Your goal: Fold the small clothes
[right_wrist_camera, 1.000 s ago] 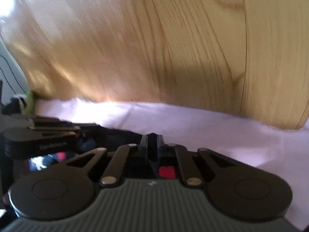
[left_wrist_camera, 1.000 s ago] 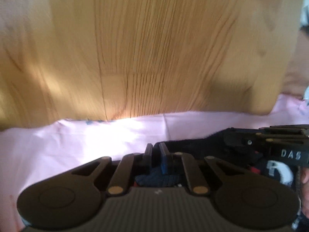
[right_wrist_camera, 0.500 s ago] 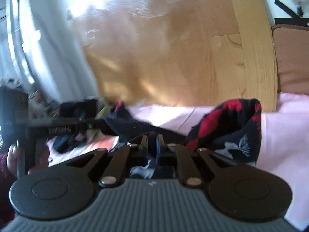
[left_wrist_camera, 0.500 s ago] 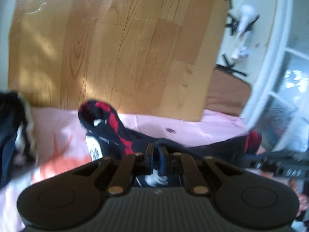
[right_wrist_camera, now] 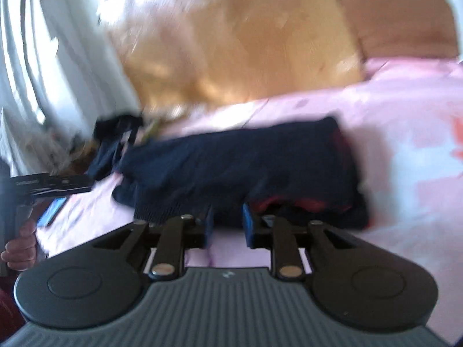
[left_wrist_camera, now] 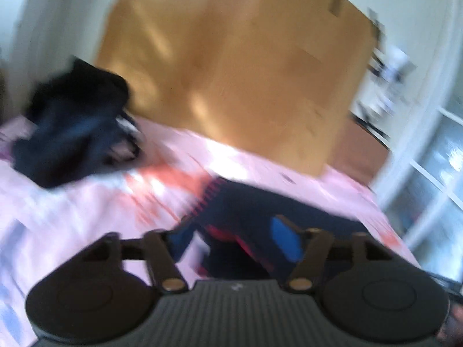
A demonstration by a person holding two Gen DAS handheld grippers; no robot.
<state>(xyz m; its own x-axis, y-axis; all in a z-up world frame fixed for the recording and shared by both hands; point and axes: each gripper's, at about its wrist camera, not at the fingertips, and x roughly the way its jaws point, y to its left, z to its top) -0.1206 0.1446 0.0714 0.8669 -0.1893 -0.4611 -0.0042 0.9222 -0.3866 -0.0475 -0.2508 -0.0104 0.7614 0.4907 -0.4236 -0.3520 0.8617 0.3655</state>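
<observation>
On pink sheet (right_wrist_camera: 405, 110), garment (right_wrist_camera: 231, 162) crosswise

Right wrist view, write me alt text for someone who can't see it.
A dark navy garment with red trim lies folded on a pink bedsheet, just ahead of the right tongs, whose blue-padded jaws have just been opening with nothing between them. A wooden headboard stands behind, and the left tongs show at the left edge.

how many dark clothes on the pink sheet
2 visible: folded navy garment just ahead of both grippers, and a crumpled dark pile at the sheet's far left by the headboard. Pile may hide more.
</observation>
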